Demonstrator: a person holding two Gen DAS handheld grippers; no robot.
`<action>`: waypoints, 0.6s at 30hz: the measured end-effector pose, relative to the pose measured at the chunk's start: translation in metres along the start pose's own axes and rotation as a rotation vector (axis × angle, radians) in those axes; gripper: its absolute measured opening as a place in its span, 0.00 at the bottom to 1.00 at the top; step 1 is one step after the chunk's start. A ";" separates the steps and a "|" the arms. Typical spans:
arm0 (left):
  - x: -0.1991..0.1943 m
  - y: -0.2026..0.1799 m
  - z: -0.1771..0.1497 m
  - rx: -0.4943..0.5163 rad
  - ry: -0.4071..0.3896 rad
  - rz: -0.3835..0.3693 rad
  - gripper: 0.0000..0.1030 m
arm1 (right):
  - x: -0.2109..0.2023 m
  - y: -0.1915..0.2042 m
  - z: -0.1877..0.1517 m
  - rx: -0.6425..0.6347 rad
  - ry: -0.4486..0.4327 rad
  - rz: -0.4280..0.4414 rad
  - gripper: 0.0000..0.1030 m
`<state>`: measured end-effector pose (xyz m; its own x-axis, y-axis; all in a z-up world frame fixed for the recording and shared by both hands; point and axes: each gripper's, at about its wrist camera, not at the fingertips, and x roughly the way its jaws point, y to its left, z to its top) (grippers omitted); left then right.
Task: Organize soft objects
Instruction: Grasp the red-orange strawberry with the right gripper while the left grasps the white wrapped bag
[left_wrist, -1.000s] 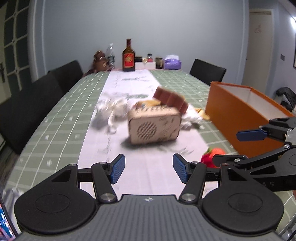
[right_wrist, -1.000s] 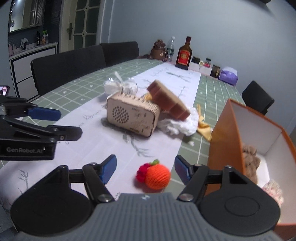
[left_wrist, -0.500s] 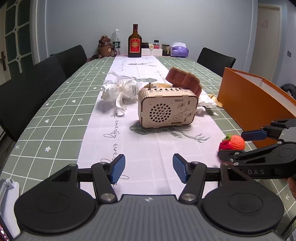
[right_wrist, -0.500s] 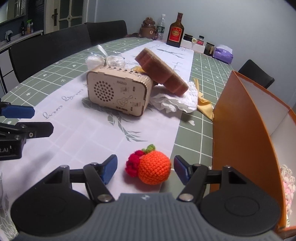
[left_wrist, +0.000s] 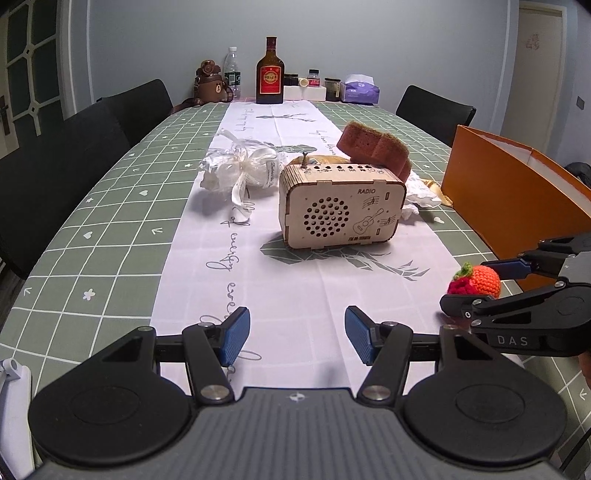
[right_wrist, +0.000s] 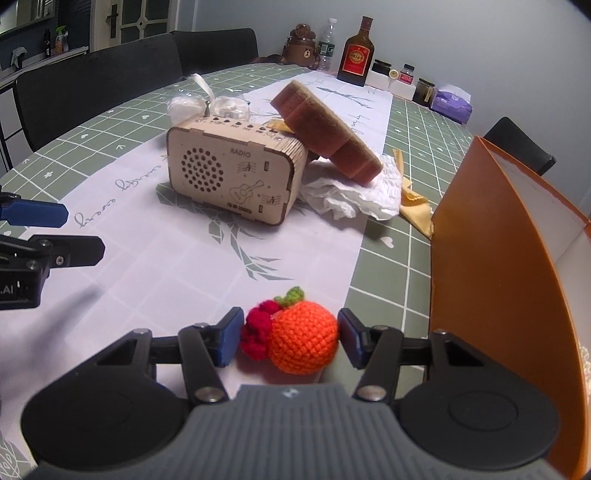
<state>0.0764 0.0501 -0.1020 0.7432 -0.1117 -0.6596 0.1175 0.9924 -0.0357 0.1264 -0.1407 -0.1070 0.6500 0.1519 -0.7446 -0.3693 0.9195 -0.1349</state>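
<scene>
A crocheted orange and red fruit (right_wrist: 295, 336) lies on the white table runner, between the open fingers of my right gripper (right_wrist: 290, 338); the pads stand close on either side of it. It also shows in the left wrist view (left_wrist: 476, 282). The orange box (right_wrist: 495, 266) stands just right of it. A brown sponge (right_wrist: 328, 133) leans on a wooden radio (right_wrist: 236, 177), with crumpled white tissue (right_wrist: 354, 195) and a yellow cloth (right_wrist: 413, 203) beside it. A white ribboned bundle (left_wrist: 240, 170) lies left of the radio. My left gripper (left_wrist: 295, 334) is open and empty above the runner.
Bottles, jars, a bear figure and a purple tissue pack (left_wrist: 360, 90) stand at the table's far end. Black chairs (left_wrist: 110, 125) line both sides. The table edge is near on the left.
My right gripper has moved forward and down so the crocheted fruit now sits between its fingers. The left gripper has steadied, still open.
</scene>
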 end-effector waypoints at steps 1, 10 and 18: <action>0.000 0.000 0.000 -0.002 0.000 0.003 0.68 | 0.000 0.000 0.000 0.000 0.000 0.001 0.53; -0.008 0.012 0.014 -0.006 -0.009 0.033 0.68 | -0.010 0.003 0.006 -0.046 -0.020 0.022 0.51; -0.018 0.018 0.054 0.043 0.011 0.048 0.68 | -0.032 -0.006 0.041 -0.058 -0.076 0.066 0.51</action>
<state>0.1005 0.0670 -0.0507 0.7417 -0.0636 -0.6677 0.1106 0.9935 0.0282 0.1352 -0.1361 -0.0555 0.6706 0.2410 -0.7016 -0.4494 0.8844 -0.1258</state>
